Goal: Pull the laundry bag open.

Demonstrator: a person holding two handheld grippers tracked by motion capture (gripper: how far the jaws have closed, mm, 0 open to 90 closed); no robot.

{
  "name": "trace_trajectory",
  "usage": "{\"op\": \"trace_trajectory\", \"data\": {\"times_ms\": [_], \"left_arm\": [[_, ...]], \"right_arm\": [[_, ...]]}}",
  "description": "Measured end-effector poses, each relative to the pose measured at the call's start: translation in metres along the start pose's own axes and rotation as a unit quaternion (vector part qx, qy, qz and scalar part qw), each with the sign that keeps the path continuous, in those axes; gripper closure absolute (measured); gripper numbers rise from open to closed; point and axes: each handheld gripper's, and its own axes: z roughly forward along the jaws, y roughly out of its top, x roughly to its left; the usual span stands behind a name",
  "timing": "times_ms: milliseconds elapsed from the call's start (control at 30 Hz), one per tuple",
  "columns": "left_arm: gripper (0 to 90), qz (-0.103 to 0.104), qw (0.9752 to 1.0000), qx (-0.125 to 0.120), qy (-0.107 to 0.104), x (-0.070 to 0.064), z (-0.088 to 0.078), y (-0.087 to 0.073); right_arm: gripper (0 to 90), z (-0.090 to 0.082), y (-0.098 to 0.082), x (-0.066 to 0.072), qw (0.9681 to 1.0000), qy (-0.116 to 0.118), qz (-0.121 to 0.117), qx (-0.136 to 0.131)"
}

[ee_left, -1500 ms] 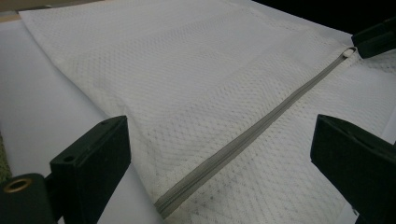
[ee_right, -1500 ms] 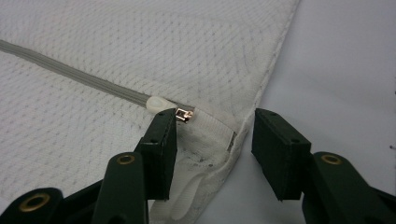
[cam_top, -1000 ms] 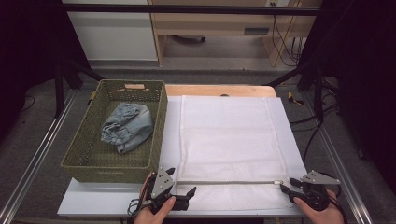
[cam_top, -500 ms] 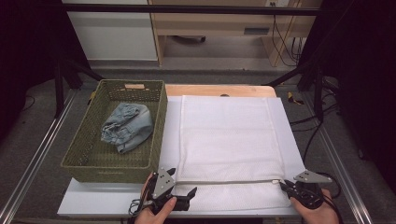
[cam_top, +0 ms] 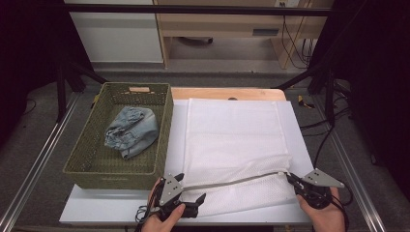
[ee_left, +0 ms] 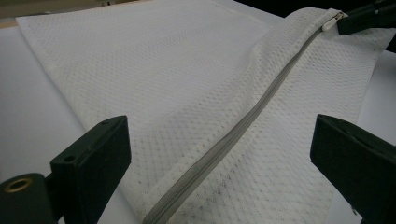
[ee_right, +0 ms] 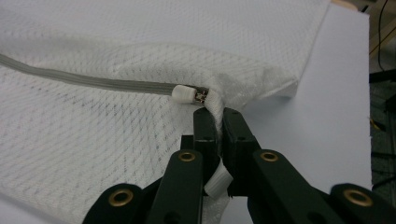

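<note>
- Mesh laundry bag [cam_top: 232,145], white and flat, with a grey zipper [cam_top: 241,180] along its near edge, lies on the white sheet that covers the worktop [cam_top: 300,145]; it is in the middle, just beside the green woven basket [cam_top: 92,166].
- The right gripper [cam_top: 291,179], held in the person's right hand [cam_top: 325,212] at the near right corner of the bag, has just been closing, and its jaws are now together on the white fabric at the end of the zipper.
- In the right gripper view the fabric [ee_right: 215,116] is pinched between the two black jaws, and the small white zipper pull [ee_right: 183,93] sits just in front of them, not inside the grip as far as one can tell.
- This corner of the bag is lifted a little from the sheet, so the near edge makes a raised fold and the zipper line runs slanted up toward the right gripper.
- The left gripper [cam_top: 191,199] rests at the near left corner of the bag, in the person's left hand [cam_top: 164,220].
- In the left gripper view its jaws stand wide apart, with the mesh and the zipper [ee_left: 233,140] lying between them, and the pads do not press on anything.
- A crumpled light blue denim cloth [cam_top: 133,131] lies inside the basket, well apart from both grippers.
</note>
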Motion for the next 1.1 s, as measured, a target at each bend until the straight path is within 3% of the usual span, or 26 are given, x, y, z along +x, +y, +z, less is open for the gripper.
{"op": "trace_trajectory", "data": {"times_ms": [200,400,500,767,1000,1100], "left_arm": [[5.0,0.002,1.0000,-0.004,-0.006,-0.001,0.001,0.001],[5.0,0.006,1.0000,-0.003,-0.007,-0.002,0.002,0.002],[5.0,0.005,0.9999,-0.010,-0.007,-0.001,0.002,0.003],[5.0,-0.005,0.9996,-0.026,-0.013,0.001,-0.001,0.005],[4.9,-0.014,0.9993,-0.023,-0.027,0.000,0.006,0.009],[4.9,-0.005,0.9991,-0.020,-0.037,-0.001,0.010,0.018]], "right_arm": [[85.7,-0.001,0.001,-0.003,0.9993,-0.002,0.003,-0.036],[85.7,0.000,0.001,-0.001,0.9990,-0.006,-0.010,-0.044],[85.7,0.000,0.003,-0.001,0.9981,-0.004,-0.012,-0.060],[85.7,0.003,0.006,0.001,0.9976,-0.001,-0.009,-0.068],[85.7,0.001,0.008,0.003,0.9972,-0.002,-0.014,-0.073],[85.6,0.001,0.007,0.002,0.9973,-0.001,-0.010,-0.073]]}}
